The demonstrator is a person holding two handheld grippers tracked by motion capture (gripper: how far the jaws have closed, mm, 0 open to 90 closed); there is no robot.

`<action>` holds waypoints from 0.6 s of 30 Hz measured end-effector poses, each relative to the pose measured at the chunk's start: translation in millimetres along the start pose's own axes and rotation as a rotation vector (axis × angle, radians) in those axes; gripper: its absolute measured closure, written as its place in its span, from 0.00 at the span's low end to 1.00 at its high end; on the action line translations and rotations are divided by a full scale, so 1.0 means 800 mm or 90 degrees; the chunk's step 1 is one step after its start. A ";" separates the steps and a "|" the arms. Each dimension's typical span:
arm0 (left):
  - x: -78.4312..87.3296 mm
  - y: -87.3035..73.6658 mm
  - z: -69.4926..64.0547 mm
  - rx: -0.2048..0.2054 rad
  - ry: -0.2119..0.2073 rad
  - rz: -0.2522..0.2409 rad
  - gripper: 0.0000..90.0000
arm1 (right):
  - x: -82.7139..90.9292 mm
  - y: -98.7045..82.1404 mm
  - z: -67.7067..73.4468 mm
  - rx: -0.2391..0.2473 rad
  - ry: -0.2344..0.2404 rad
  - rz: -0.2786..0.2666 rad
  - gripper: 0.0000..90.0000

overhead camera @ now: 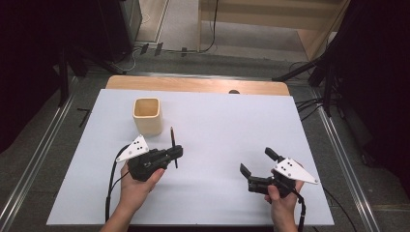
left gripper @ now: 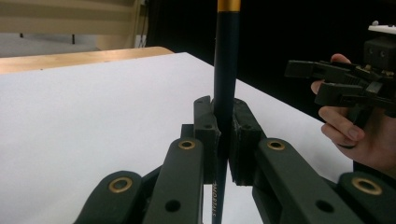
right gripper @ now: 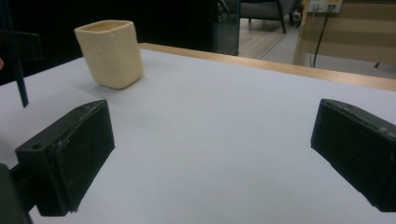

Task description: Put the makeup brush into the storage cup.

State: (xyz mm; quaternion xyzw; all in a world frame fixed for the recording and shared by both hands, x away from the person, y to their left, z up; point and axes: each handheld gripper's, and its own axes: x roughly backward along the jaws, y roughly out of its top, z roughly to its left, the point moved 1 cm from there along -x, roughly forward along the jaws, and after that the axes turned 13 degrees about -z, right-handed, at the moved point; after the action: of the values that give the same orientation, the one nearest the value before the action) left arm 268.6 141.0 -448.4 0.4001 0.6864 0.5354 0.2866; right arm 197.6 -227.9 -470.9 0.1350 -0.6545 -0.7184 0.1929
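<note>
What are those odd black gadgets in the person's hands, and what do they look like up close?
They are two hand-held tools. The left claw and the right claw are black, each with two blocky jaws on hinged links with brass-coloured pivot rings. A grey three-cornered plate dotted with small holes sits on top of each, and a black cable trails back from each. The forearms coming in from below are bare, with no sleeves.

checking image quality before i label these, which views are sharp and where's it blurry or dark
High view: evenly lit, sharp on the white table, with black surroundings. Left gripper view: the pencil and near fingers sit soft, the background dark. Right gripper view: the cup is fairly clear, the near fingers blurred.
</note>
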 end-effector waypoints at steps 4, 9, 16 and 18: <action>0.002 0.001 0.004 -0.002 0.006 -0.001 0.94 | 0.013 -0.003 -0.014 -0.001 -0.006 0.000 0.00; 0.005 0.002 0.009 -0.004 0.012 -0.005 0.94 | 0.025 -0.007 -0.030 -0.001 -0.020 0.005 0.00; 0.012 0.008 0.015 -0.010 0.026 -0.013 0.94 | 0.040 -0.011 -0.050 -0.005 -0.030 0.014 0.00; 0.015 0.010 0.017 -0.010 0.030 -0.016 0.94 | 0.045 -0.015 -0.054 -0.004 -0.031 0.020 0.00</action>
State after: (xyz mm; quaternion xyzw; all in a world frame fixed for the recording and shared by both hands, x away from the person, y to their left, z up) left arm 275.5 158.7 -444.0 0.3761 0.6938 0.5466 0.2800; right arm 183.7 -281.6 -485.5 0.1065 -0.6590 -0.7202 0.1889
